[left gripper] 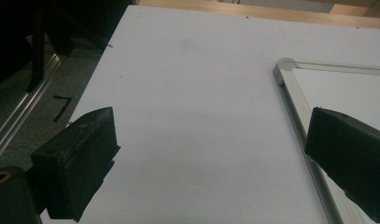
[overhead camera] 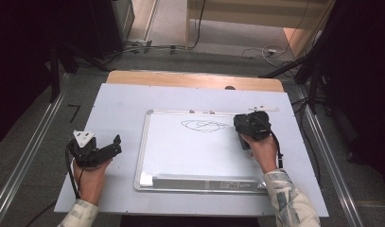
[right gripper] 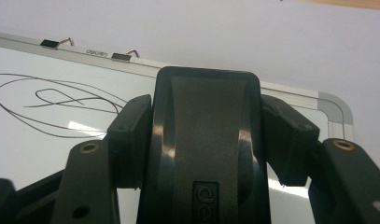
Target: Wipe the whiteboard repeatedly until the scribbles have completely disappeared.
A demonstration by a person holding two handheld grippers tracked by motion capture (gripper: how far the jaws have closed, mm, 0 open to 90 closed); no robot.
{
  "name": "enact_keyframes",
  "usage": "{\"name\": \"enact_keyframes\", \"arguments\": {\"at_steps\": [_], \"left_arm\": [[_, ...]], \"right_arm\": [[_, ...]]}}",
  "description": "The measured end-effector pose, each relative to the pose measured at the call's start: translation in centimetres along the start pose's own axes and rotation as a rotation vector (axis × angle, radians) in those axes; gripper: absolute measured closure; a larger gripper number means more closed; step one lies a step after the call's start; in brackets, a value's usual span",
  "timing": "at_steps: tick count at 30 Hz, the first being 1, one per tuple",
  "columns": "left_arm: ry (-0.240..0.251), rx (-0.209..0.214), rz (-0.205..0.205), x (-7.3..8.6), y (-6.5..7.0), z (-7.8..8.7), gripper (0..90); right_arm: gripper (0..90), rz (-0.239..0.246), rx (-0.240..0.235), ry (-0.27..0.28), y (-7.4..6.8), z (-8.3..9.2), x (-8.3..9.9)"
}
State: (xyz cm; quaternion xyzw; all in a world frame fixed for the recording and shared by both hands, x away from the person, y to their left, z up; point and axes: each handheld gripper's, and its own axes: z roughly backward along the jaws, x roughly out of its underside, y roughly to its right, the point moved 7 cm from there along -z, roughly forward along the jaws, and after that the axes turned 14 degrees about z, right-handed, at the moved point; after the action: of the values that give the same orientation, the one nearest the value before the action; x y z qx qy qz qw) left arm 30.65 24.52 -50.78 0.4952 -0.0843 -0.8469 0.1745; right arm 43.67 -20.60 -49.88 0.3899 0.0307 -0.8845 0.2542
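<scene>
The right hand-held gripper (overhead camera: 249,124) is clamped on a black plastic whiteboard eraser (right gripper: 207,144), its two black jaws pressing the eraser's long sides, as the right gripper view shows. It sits over the upper right part of the white, aluminium-framed whiteboard (overhead camera: 147,142), which lies flat on the pale grey surface (overhead camera: 119,99). The thin black scribble of looping marker lines (overhead camera: 204,125) lies just to the left of the eraser, near the board's top edge.

The step in hand appears to be wiping that scribble away. To do it well, the eraser's felt face should sit flat on the board, not tipped onto one edge, with steady downward pressure. The stroke should run left across the whole scribble and slightly past it, then back, overlapping passes so no thin line escapes. The grip should stay firm, since a slick plastic body could twist between the jaws under drag.

The left hand-held gripper (overhead camera: 102,152) rests on the surface left of the board, jaws apart and holding nothing. It could press on the frame's left edge to stop the board sliding.
</scene>
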Motion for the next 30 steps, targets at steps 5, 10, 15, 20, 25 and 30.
{"name": "enact_keyframes", "arguments": {"at_steps": [5, 10, 15, 20, 25, 30], "left_arm": [[0.001, 0.001, 0.0, 0.0, 0.0, 0.0, 2.9], [-0.002, 0.001, -0.001, 0.0, 0.0, -0.1, 2.9], [-0.003, 0.003, -0.002, 0.0, 0.0, -0.1, 2.9], [-0.007, 0.002, -0.004, 0.0, 0.0, -0.1, 2.9], [-0.003, 0.001, -0.003, 0.0, 0.0, -0.1, 2.9], [-0.003, 0.001, -0.002, 0.0, 0.0, -0.1, 3.0]], "right_arm": [[37.5, 0.015, -0.006, -0.012, -0.4, -0.5, -0.1], [37.5, 0.029, -0.007, -0.023, -0.6, -1.0, -0.1], [37.5, 0.039, -0.005, -0.041, -0.7, -1.7, -0.1], [37.5, 0.043, -0.007, -0.05, -0.8, -2.3, -0.3], [37.5, 0.053, -0.006, -0.063, -0.9, -2.9, -0.3], [37.5, 0.058, -0.006, -0.065, -1.0, -3.3, -0.5]]}}
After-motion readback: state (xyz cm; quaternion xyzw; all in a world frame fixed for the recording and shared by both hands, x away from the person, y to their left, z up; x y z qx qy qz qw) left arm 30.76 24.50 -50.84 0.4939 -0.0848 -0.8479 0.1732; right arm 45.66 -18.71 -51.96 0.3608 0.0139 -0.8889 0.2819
